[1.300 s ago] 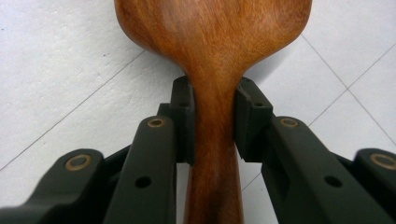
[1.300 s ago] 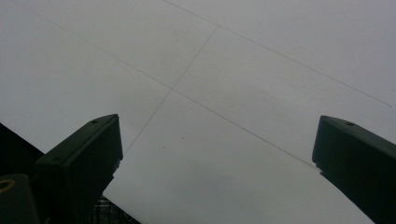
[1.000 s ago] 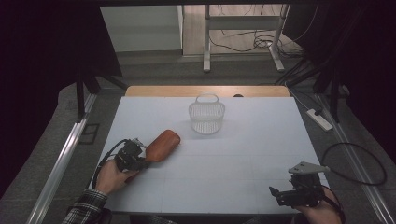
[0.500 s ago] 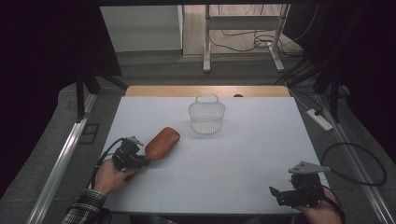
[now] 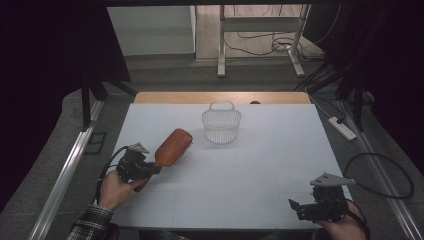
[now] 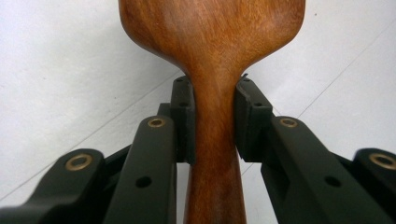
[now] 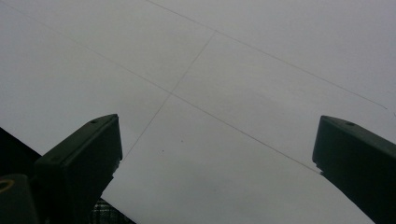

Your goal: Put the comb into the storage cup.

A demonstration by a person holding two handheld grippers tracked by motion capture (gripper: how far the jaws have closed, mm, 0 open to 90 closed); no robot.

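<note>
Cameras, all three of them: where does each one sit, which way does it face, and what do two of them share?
High view: above the near edge, looking forward and down on the table; both hands show.
Left gripper view: on the left gripper, along jaws clamping the hairbrush.
Right gripper view: on the right gripper, open over bare table.
Shared: high and left gripper views show the hairbrush.

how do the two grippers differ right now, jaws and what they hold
The left gripper is clamped on the wooden hairbrush by its handle; the right gripper holds nothing. The left one's jaws stand narrow against the handle; the right one's stand wide apart over bare table. The left sits nearer the white basket. Both have black jaws, and each is held in a hand.
</note>
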